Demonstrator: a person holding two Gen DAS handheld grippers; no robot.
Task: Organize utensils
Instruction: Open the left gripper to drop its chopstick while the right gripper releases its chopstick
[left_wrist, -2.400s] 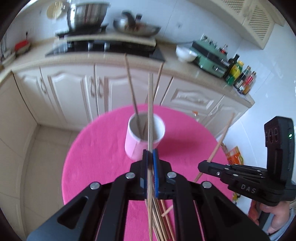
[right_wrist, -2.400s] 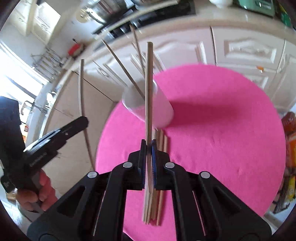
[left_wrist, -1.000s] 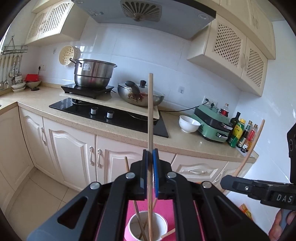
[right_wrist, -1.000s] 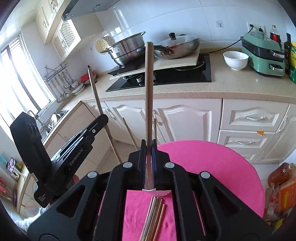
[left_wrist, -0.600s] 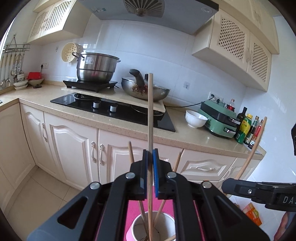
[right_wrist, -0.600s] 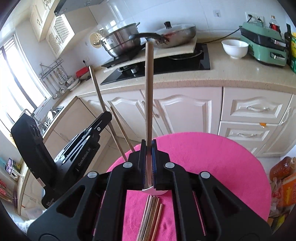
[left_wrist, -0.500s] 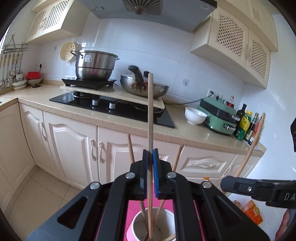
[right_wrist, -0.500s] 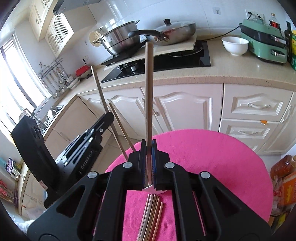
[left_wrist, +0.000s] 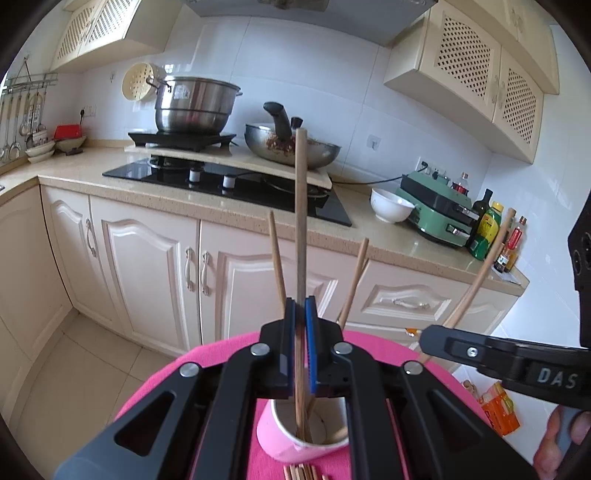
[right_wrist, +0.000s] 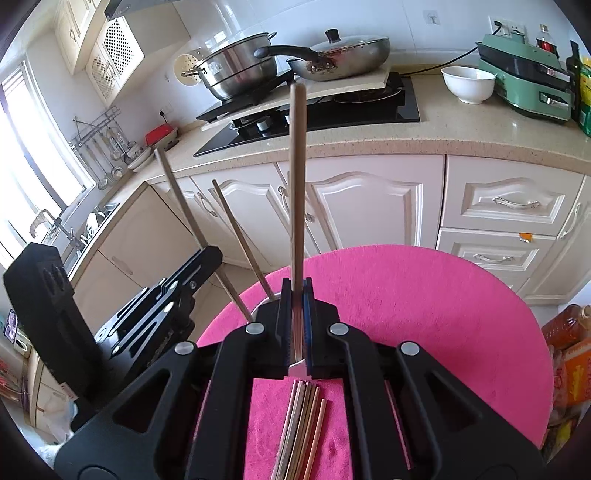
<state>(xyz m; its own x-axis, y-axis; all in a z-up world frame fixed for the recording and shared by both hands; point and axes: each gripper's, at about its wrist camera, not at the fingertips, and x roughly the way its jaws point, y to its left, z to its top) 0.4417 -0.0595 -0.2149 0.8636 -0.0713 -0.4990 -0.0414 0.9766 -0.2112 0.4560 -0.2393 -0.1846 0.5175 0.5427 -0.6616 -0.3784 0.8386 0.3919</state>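
Left wrist view shows the left tool (left_wrist: 300, 347) clamped on one wooden chopstick (left_wrist: 300, 221), held near upright with its lower end already inside the pink cup (left_wrist: 280, 439) on the pink bench (left_wrist: 207, 363); a few more chopsticks (left_wrist: 277, 258) lean in that cup. To the right in the same view, the right tool (left_wrist: 428, 338) grips a second chopstick (left_wrist: 480, 277) that slants up toward the bottles. The right wrist view confirms this: its blue pads are closed on that stick (right_wrist: 297, 184), with the cup's rim (right_wrist: 300, 366) just showing below the jaws and a loose bundle of chopsticks (right_wrist: 301, 424) lying flat on the cloth nearer the camera. To finish this step well, I would judge that each stick should be lowered until its tip is well down in the cup before the pads let go, keeping it close to vertical so it does not lever the leaning sticks or tip the light cup. Releasing one hand at a time would keep the two tools from crowding the same opening. As for writing, the letters "DAS" (left_wrist: 556, 377) read on the right tool's body; the print on the left tool as seen from the right wrist is too small to make out, and the bottle labels are unreadable.
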